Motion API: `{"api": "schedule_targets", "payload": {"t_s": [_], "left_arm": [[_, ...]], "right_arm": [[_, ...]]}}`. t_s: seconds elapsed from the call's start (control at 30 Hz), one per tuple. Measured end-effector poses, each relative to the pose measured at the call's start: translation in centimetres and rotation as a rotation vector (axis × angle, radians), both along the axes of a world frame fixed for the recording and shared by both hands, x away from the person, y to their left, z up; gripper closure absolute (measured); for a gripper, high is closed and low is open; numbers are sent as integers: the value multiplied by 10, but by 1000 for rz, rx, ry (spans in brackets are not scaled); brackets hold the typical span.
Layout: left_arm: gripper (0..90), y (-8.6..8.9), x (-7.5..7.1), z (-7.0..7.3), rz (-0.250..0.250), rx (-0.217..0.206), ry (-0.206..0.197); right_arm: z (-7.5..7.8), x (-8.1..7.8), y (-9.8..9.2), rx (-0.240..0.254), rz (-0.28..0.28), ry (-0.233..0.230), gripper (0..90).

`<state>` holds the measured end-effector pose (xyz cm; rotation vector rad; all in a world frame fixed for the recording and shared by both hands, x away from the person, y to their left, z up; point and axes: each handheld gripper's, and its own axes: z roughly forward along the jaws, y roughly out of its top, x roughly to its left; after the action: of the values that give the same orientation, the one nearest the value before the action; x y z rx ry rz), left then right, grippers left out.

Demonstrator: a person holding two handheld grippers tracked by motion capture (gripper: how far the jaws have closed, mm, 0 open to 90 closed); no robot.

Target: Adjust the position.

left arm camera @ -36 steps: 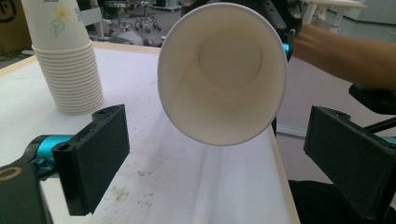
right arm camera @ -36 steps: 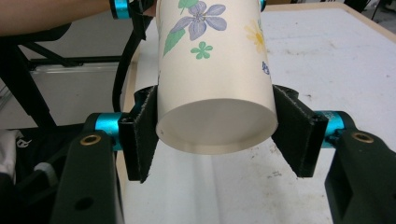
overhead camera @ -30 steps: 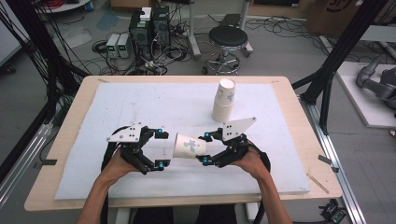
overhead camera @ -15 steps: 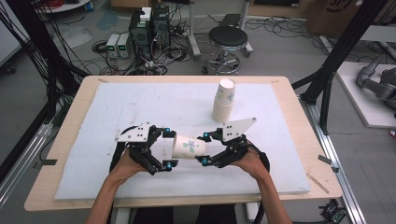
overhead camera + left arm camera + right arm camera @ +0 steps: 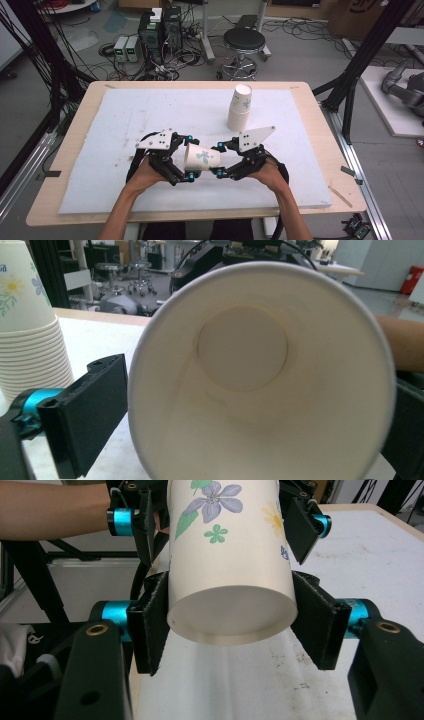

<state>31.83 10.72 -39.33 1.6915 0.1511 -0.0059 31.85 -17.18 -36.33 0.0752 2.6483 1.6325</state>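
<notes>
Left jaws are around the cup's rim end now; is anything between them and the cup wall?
Nothing visible. The left gripper is open, its jaws flanking the mouth of the paper cup with only air between. The right gripper is shut on the cup's base end.

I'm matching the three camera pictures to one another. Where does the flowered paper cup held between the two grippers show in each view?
High view: the flowered paper cup lies sideways at lower centre, between both grippers.
Left gripper view: its open mouth faces the camera, centre frame.
Right gripper view: its closed base faces the camera, centre, flowers above.
Shared landmark: the stack of paper cups behind on the table, at the left edge of the left gripper view.
</notes>
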Motion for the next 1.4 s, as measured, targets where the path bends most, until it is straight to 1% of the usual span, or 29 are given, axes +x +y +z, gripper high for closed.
{"api": "schedule_targets", "payload": {"t_s": [0.07,0.17,0.23,0.3,0.33,0.4,0.47,0.53,0.63,0.8,0.97,1.0,1.03,1.07,1.1,1.13,1.17,1.2,1.23,1.33,1.4], "left_arm": [[26,1,0,0,2,-5,4],[52,1,1,0,-1,4,5],[93,1,0,0,-7,7,-3],[94,0,0,0,-8,8,0],[115,1,0,0,-6,9,1],[125,1,0,0,-10,7,-1],[183,2,-1,1,-10,-1,-14],[233,2,-1,1,-21,-10,-18],[289,3,-2,2,-34,-13,-24],[305,3,-2,2,-33,-16,-25],[312,4,-2,2,-30,-2,-31],[311,4,-3,2,-25,1,-30],[310,4,-3,3,-20,3,-33],[310,4,-4,3,-19,4,-35],[310,4,-4,3,-21,5,-33],[310,4,-4,3,-23,9,-33],[310,4,-4,3,-19,14,-34],[309,4,-4,3,-15,17,-34],[309,5,-3,3,-13,22,-35],[310,6,-4,3,3,31,-37],[310,7,-4,4,16,39,-39]], "right_arm": [[0,0,0,4,-1,-1,374],[0,0,0,3,2,-2,374],[0,0,0,4,3,0,374],[0,0,0,2,5,-4,374],[0,0,1,1,7,-6,374],[0,0,1,1,3,-5,374],[0,0,0,4,6,-4,374],[0,0,1,6,8,-5,374],[0,0,0,5,6,-4,375],[0,0,0,4,8,-10,375],[0,0,1,-1,9,-13,370],[0,0,1,-4,4,-14,362],[-1,0,1,-7,-5,-4,321],[-1,0,2,-9,-22,0,229],[-1,0,2,-9,-39,-1,205],[-1,0,2,-10,-44,-3,193],[-1,-1,2,-6,-54,-3,155],[0,-1,3,-4,-73,1,136],[0,-1,3,-13,-88,2,136],[1,-2,3,-9,-89,-9,136],[1,-2,4,-13,-92,-4,136]]}}
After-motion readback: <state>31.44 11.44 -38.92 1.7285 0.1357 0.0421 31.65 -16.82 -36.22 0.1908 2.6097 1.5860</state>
